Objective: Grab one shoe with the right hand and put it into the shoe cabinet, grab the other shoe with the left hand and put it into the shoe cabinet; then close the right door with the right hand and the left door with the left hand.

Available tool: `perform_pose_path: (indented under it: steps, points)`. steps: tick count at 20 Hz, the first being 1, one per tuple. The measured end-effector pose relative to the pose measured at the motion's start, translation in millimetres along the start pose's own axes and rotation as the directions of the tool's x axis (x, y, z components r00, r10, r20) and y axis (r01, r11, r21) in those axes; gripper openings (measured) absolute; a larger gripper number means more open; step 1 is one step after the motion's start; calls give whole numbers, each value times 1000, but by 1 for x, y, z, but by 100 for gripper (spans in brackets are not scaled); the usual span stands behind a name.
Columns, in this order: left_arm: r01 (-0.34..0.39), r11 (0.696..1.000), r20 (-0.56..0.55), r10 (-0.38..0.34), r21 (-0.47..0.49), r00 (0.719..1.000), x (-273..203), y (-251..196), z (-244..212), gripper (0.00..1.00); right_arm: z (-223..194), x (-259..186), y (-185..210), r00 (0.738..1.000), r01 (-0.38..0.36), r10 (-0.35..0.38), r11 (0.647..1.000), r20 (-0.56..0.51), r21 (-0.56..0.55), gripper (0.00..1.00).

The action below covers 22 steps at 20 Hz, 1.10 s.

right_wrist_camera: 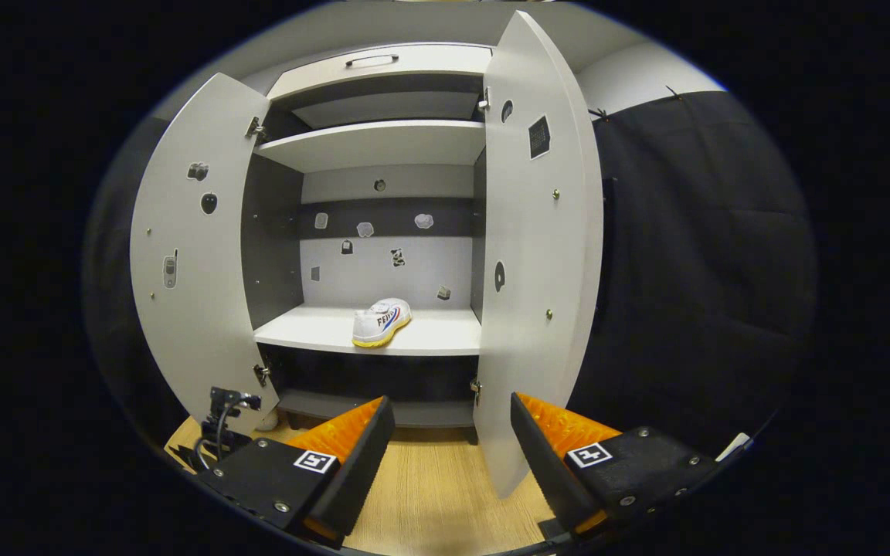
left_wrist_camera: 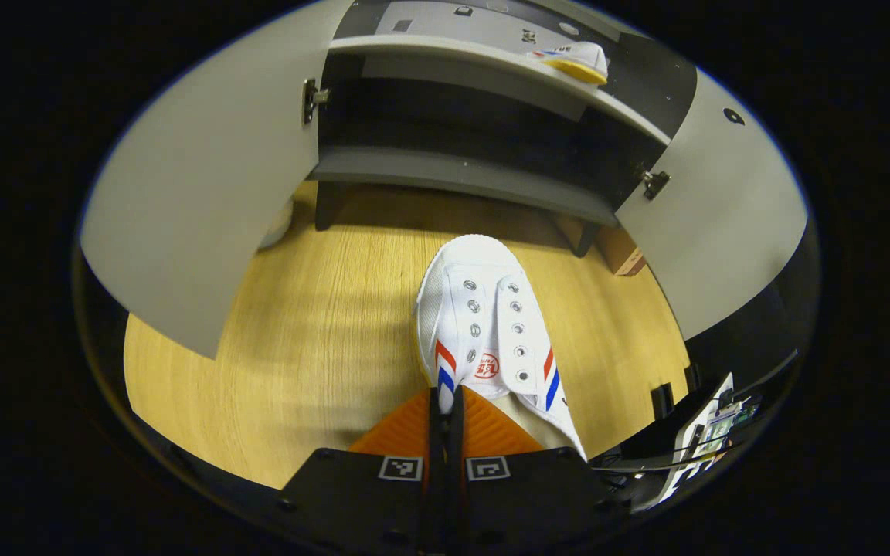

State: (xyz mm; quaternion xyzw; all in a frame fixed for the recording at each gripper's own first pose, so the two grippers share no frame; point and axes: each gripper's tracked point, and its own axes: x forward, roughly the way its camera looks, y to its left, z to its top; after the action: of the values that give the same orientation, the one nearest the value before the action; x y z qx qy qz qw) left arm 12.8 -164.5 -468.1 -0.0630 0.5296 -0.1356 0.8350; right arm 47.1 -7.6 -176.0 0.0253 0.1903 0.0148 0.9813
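Second shoe [left_wrist_camera: 484, 324] clamped in left gripper [left_wrist_camera: 445, 405]; right gripper [right_wrist_camera: 449, 448] fingers apart. First shoe [right_wrist_camera: 382, 322] shelved. Next: lift toward cabinet [right_wrist_camera: 371, 143] shelf.

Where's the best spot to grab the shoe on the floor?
The side wall of the shoe near its opening, coming from the heel end. That edge is thin and stands up, so it fits between the fingers. The left tool already pinches it there.

One white shoe [right_wrist_camera: 382, 322] sits on the open shoe cabinet's [right_wrist_camera: 371, 145] shelf; its twin [left_wrist_camera: 484, 328] lies on the wood floor.
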Motion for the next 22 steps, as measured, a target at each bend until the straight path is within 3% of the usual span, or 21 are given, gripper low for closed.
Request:
perform_pose_path:
  steps: [9, 13, 22]
  points:
    - [47, 999, 268, -48, 9, 962, -125, 2, 193, 6, 33, 14, 19, 990, -129, 129, 992, 58, -8, 93]
    - [12, 1000, 314, -16, 16, 949, -136, 3, 268, 6, 52, 22, 23, 979, -179, 182, 983, 94, -32, 93]
    - [-4, 1000, 309, -1, 16, 951, -88, -16, 397, 6, 74, 42, 25, 966, -219, 220, 975, 135, -25, 93]
